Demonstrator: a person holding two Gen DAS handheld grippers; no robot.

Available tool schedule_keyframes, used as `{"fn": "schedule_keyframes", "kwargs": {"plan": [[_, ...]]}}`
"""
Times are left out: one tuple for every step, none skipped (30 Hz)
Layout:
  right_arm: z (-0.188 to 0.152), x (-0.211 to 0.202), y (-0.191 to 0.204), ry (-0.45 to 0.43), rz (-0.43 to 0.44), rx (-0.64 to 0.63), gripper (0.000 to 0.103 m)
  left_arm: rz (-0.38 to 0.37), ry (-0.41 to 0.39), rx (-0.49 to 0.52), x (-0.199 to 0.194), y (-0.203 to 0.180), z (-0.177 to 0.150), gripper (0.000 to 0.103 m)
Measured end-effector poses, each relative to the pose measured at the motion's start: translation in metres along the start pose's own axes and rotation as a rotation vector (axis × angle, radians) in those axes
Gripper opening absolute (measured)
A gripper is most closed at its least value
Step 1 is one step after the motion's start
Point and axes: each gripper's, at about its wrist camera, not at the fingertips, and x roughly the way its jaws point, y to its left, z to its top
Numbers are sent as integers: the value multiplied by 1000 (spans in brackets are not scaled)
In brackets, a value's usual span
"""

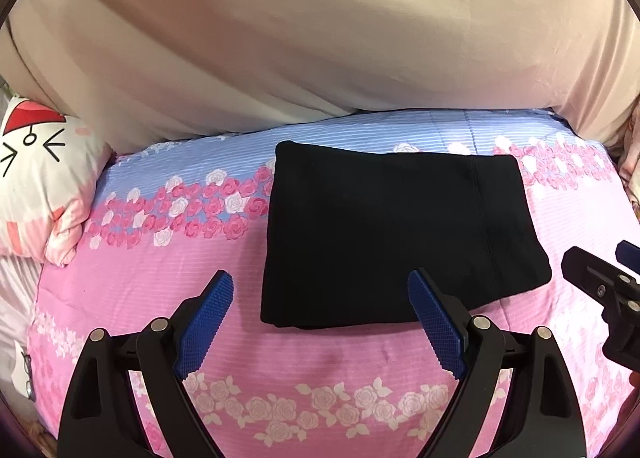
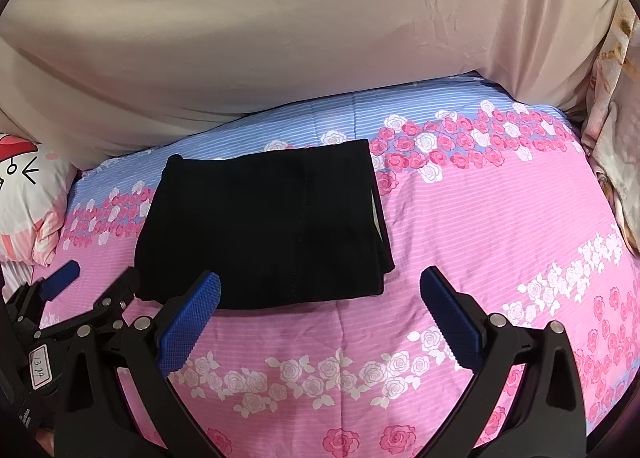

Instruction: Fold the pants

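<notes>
The black pants (image 1: 384, 234) lie folded into a flat rectangle on the pink and blue floral bedspread (image 1: 320, 362); they also show in the right wrist view (image 2: 260, 225). My left gripper (image 1: 320, 282) is open and empty, hovering just in front of the bundle's near edge, its right finger over the near corner. My right gripper (image 2: 320, 282) is open and empty, in front of the bundle's near right corner. The right gripper's tip shows at the right edge of the left wrist view (image 1: 600, 274). The left gripper shows at the left of the right wrist view (image 2: 80, 298).
A large beige cover (image 1: 320, 37) rises behind the bedspread. A white pillow with a cat face print (image 1: 36, 177) sits at the left. A patterned cloth (image 2: 616, 137) hangs at the right edge.
</notes>
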Motion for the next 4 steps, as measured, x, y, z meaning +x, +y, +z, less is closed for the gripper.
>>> {"fn": "schedule_keyframes", "kwargs": {"plan": [[0, 0, 0, 0, 1, 0, 98, 1, 14, -2, 1, 0, 0, 87], [0, -1, 0, 0, 0, 0, 98, -22, 26, -3, 2, 1, -1, 87], [0, -1, 0, 0, 0, 0, 98, -25, 31, -4, 3, 1, -1, 87], [-1, -1, -1, 1, 1, 1, 98, -17, 33, -4, 3, 2, -2, 87]]}}
